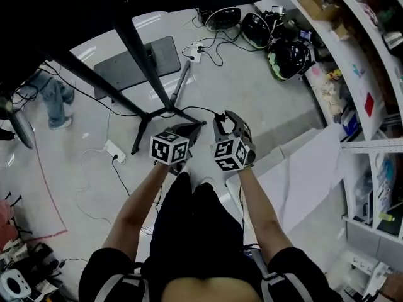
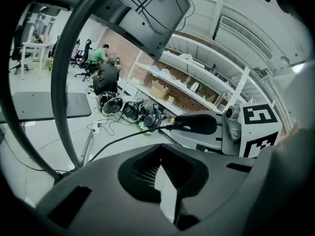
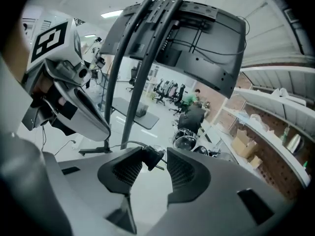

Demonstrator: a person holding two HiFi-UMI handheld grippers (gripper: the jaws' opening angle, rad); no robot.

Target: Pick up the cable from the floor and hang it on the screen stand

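Note:
A thin black cable (image 1: 189, 109) rises from the floor by the screen stand's legs (image 1: 165, 111) to my right gripper (image 1: 223, 117). In the right gripper view its black plug (image 3: 151, 157) sits between the fingertips of that gripper (image 3: 149, 160), gripped at the very tips. The left gripper view shows the cable (image 2: 123, 139) hanging in the air from the right gripper's tip (image 2: 173, 125). My left gripper (image 1: 192, 128) is beside it, jaws shut (image 2: 160, 154) and empty. The stand's black pole (image 3: 138, 73) and screen (image 3: 206, 33) rise just ahead.
A dark flat base plate (image 1: 129, 65) lies behind the stand. White power strips (image 1: 115, 150) (image 1: 195, 53) and loose wires lie on the floor. Helmets (image 1: 257, 29) sit at the back, shelves (image 1: 352, 74) on the right, white boards (image 1: 302, 175) below them. A person's legs (image 1: 55, 99) stand at left.

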